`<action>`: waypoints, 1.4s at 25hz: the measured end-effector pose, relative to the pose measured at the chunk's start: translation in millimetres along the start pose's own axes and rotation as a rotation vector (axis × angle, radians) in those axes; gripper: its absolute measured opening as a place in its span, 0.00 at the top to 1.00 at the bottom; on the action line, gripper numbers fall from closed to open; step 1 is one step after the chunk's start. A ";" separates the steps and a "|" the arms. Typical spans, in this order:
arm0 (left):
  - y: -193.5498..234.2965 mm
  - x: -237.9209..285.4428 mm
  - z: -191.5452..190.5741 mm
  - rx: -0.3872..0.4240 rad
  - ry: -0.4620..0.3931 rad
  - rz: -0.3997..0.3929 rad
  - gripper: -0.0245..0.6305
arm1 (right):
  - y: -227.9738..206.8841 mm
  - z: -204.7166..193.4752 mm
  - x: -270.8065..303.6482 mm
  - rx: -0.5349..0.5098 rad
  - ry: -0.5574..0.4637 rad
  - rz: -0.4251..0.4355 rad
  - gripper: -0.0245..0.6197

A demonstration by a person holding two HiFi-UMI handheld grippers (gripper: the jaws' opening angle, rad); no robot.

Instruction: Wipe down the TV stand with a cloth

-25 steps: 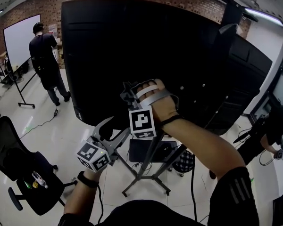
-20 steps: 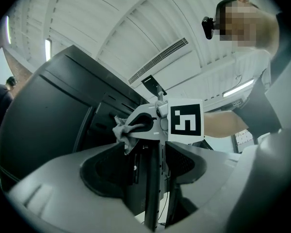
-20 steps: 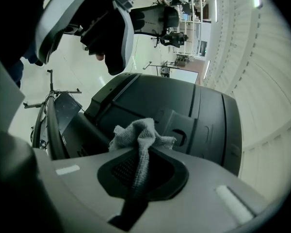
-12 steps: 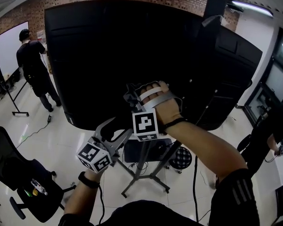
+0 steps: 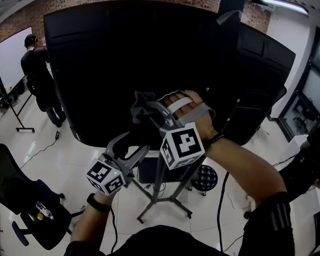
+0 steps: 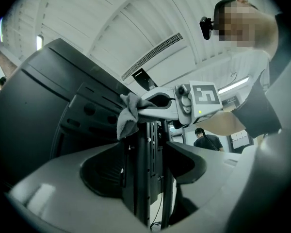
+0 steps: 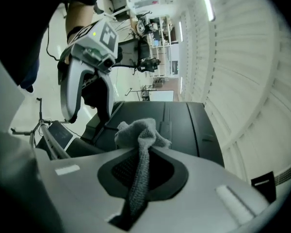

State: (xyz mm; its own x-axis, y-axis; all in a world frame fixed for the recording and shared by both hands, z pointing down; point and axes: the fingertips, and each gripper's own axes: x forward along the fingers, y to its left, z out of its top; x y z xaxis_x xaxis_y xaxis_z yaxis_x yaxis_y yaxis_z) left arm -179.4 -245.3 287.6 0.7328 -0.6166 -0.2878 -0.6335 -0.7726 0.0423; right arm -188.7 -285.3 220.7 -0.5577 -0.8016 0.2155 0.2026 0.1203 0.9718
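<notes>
The TV stand (image 5: 161,195) is a dark metal post on splayed legs that carries a big black TV (image 5: 122,52), seen from the back. My right gripper (image 5: 149,113) is shut on a grey cloth (image 5: 141,103) and holds it against the lower back of the TV, near the top of the post. In the right gripper view the cloth (image 7: 138,135) bunches out between the jaws. My left gripper (image 5: 130,143) points up just below and left of it, jaws apart. In the left gripper view the stand post (image 6: 141,178) runs up between those jaws, beyond them.
A black office chair (image 5: 26,201) stands at lower left. A person (image 5: 40,73) stands by a whiteboard (image 5: 10,52) at far left, another person (image 5: 309,159) at the right edge. A black shelf (image 5: 165,170) and a patterned round object (image 5: 205,177) sit near the stand's base. Cables trail on the floor.
My right hand has turned and shifted slightly right, so its marker cube now sits lower right, and the cloth has risen a little. The left gripper has stayed put.
</notes>
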 end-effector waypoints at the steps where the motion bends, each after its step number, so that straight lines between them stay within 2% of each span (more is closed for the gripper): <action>1: -3.8 2.7 2.1 0.009 0.002 0.002 0.52 | -9.5 -2.7 -6.2 0.035 -0.022 -0.011 0.94; 3: -9.6 7.4 4.2 0.022 -0.002 0.007 0.52 | -31.4 -10.8 -17.1 0.090 -0.051 -0.042 0.94; 6: -14.3 14.1 10.2 0.033 -0.007 0.025 0.52 | -61.4 -26.4 -26.6 0.107 -0.066 -0.086 0.94; 12: -20.2 28.6 21.3 0.038 -0.026 0.069 0.52 | -86.1 -56.6 -33.0 0.183 -0.100 -0.085 0.94; 20: -27.8 39.8 18.7 0.072 -0.014 0.144 0.52 | -65.2 -77.9 -42.4 0.202 -0.167 -0.078 0.94; 25: -28.6 40.9 10.8 0.069 -0.008 0.208 0.52 | -56.4 -85.5 -53.3 0.220 -0.235 -0.124 0.94; 35: -49.8 43.4 -8.3 0.080 0.028 0.308 0.52 | -10.1 -90.5 -55.3 0.238 -0.314 -0.118 0.94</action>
State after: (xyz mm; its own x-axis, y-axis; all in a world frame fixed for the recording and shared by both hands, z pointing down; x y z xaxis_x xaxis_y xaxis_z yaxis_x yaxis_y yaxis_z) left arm -114.0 -234.8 280.9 0.5091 -0.8246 -0.2466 -0.8435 -0.5350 0.0479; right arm -87.1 -295.2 190.4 -0.7918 -0.6051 0.0837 -0.0493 0.1998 0.9786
